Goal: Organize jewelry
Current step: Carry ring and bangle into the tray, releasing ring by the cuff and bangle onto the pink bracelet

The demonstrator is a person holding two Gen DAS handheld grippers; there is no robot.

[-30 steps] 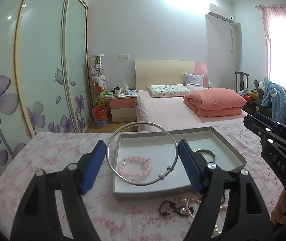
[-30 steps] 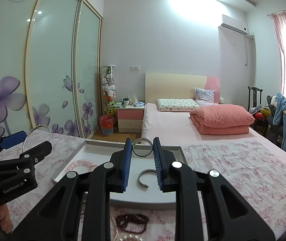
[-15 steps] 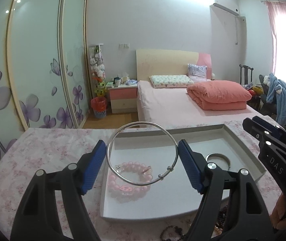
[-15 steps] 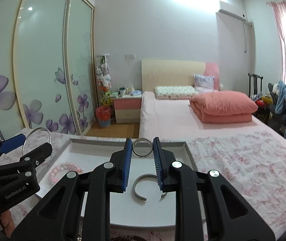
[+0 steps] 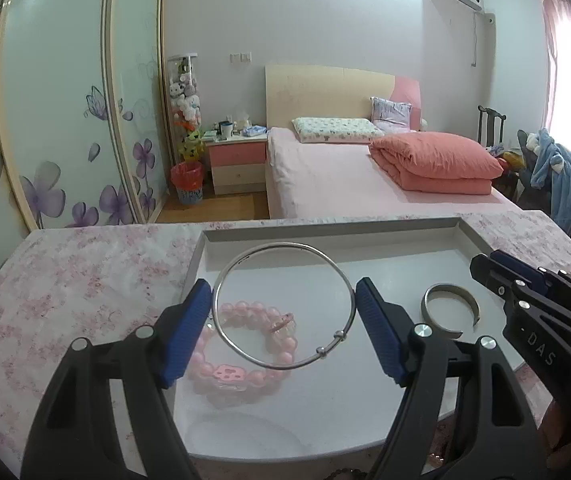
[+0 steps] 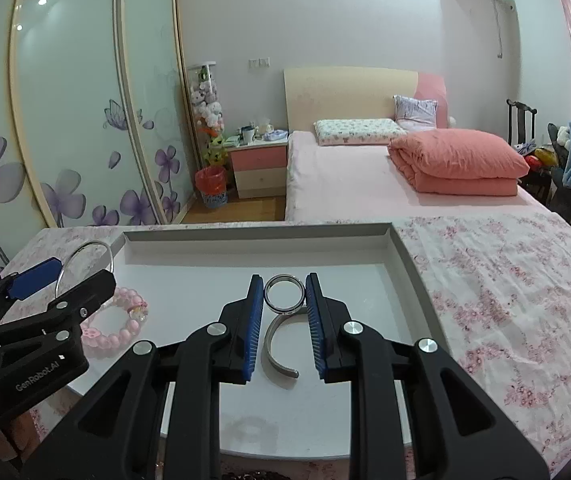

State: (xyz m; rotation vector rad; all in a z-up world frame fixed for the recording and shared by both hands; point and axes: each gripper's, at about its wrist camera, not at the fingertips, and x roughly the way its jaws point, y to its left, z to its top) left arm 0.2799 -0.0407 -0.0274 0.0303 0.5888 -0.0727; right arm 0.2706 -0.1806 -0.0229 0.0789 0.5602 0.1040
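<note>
Silver bangle clamped in left gripper — right gripper pinches ring (over tray).

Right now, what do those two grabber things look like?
Both grabbers are black plastic frames with cut-out holes, round silver bolts and ridged blue pads on the fingers. The left gripper has white "GenRobot.AI" lettering on its side. The right gripper shows "DAS" on its side. No cables or sleeves show.

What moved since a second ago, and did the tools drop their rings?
Both tools came forward and down over the white tray. Nothing dropped: the left tool still grips the big silver bangle, the right tool the small ring. The pink bead bracelet and open cuff stayed put.
</note>
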